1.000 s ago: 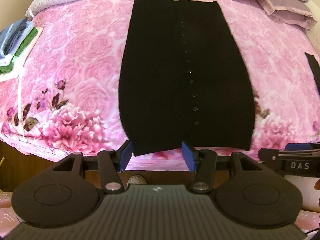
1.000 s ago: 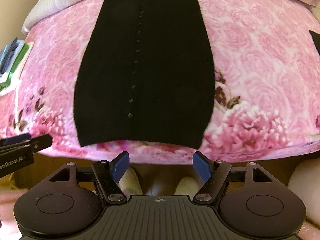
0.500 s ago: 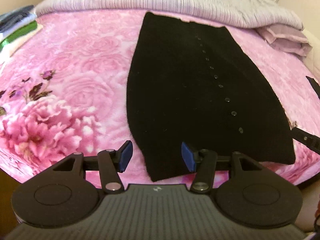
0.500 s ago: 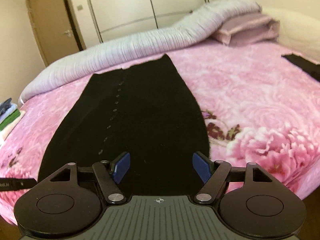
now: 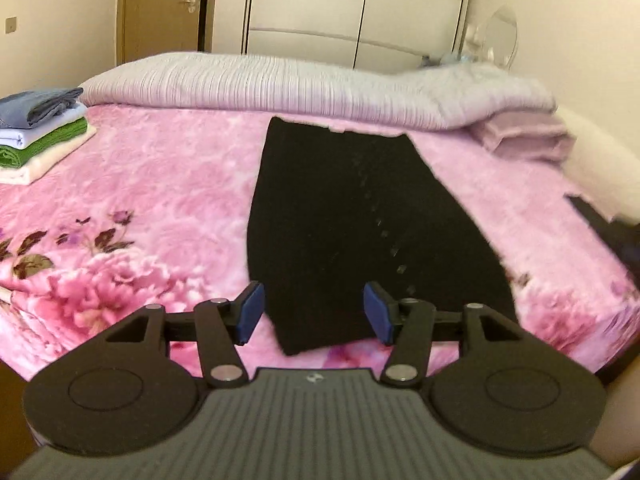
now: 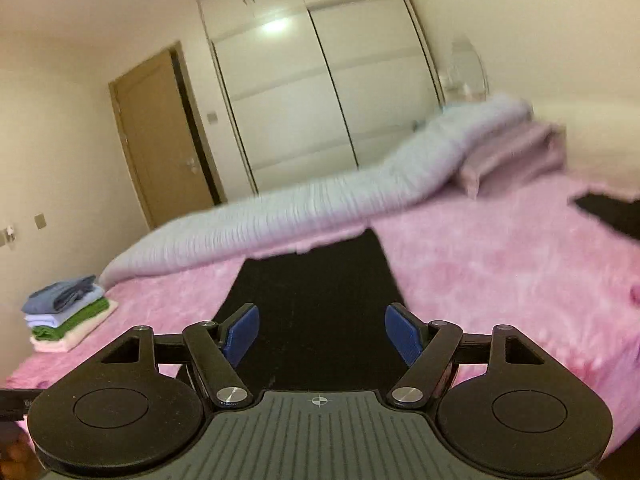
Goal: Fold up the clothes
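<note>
Flat on the pink floral blanket [image 5: 168, 200] lies the black garment [image 5: 340, 220], a long dark piece, narrow at the far end and flaring toward the near edge of the bed, with a line of small buttons [image 5: 394, 250] running lengthwise right of its centre. Its far edge sits just short of the rolled grey-lilac quilt [image 5: 280, 84]; its near hem lies close to the blanket's front edge. Left gripper [image 5: 314, 314] hovers over the near left corner of the hem, blue pads on either side of that corner, jaws opening, pads not pressing the cloth. Right gripper [image 6: 322, 334] also stands wide apart, the garment [image 6: 316, 280] seen between and beyond its blue pads; whether the pads touch the cloth cannot be told from the blurred right wrist view. Stack of folded clothes [image 5: 40, 136], grey, pale blue, green and cream, rests at the far left of the bed. Lilac pillow [image 5: 528, 138] sits at the far right, a second dark piece [image 5: 600, 220] at the right margin. White wardrobe [image 5: 352, 12] and brown door [image 5: 160, 8] stand behind.
</note>
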Demonstrator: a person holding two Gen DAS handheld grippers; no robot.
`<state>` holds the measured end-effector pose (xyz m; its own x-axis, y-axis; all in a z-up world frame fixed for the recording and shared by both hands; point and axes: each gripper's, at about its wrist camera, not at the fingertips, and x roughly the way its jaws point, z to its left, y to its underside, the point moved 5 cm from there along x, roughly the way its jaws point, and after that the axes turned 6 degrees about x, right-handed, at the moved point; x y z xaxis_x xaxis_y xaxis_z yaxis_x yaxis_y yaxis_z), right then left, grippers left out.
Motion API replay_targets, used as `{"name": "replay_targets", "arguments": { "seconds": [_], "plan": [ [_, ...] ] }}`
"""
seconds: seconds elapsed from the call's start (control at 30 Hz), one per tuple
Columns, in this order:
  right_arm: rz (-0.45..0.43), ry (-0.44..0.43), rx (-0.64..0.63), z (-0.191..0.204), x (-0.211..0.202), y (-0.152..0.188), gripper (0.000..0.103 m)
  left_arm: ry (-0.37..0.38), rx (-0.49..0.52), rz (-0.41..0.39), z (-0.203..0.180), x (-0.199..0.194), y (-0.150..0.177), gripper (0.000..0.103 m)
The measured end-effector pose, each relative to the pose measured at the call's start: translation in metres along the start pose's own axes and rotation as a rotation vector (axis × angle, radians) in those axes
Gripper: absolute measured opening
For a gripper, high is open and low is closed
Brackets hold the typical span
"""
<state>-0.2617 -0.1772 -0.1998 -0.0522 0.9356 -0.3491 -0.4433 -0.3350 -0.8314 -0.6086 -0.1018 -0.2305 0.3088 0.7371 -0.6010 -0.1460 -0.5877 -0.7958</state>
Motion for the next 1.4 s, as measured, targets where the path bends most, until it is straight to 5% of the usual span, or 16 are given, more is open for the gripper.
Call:
{"name": "replay_targets", "arguments": {
  "seconds": [0.3, 0.63, 1.03, 1.1, 1.27, 1.33, 1.37, 1.4],
  "plan": [
    [0.304, 0.05, 0.385, -0.083, 0.079, 0.029, 0.073, 0.196, -0.393, 0.185, 0.061, 0.077, 0.021, 0.051],
    [0.462, 0.032, 0.7, -0.154, 0.145, 0.048, 0.059, 0.248, -0.707, 0.283, 0.107, 0.159, 0.054, 0.044],
    [0.59, -0.169, 0.692, -0.16, 0.174, 0.062, 0.04, 0.476, -0.805, 0.207, 0.098, 0.194, 0.056, 0.042],
    [0.594, -0.184, 0.723, -0.166, 0.169, 0.069, 0.027, 0.486, -0.805, 0.206, 0.099, 0.192, 0.062, 0.029],
    [0.575, -0.224, 0.794, -0.167, 0.172, 0.071, 0.027, 0.496, -0.836, 0.217, 0.101, 0.194, 0.064, 0.028],
    [0.569, -0.224, 0.801, -0.163, 0.178, 0.071, 0.026, 0.48, -0.822, 0.225, 0.099, 0.196, 0.061, 0.02],
    [0.571, -0.214, 0.792, -0.159, 0.18, 0.07, 0.014, 0.469, -0.813, 0.23, 0.099, 0.197, 0.06, 0.007],
    [0.572, -0.197, 0.768, -0.155, 0.179, 0.068, 0.011, 0.461, -0.807, 0.227, 0.1, 0.194, 0.059, 0.008]
  ]
}}
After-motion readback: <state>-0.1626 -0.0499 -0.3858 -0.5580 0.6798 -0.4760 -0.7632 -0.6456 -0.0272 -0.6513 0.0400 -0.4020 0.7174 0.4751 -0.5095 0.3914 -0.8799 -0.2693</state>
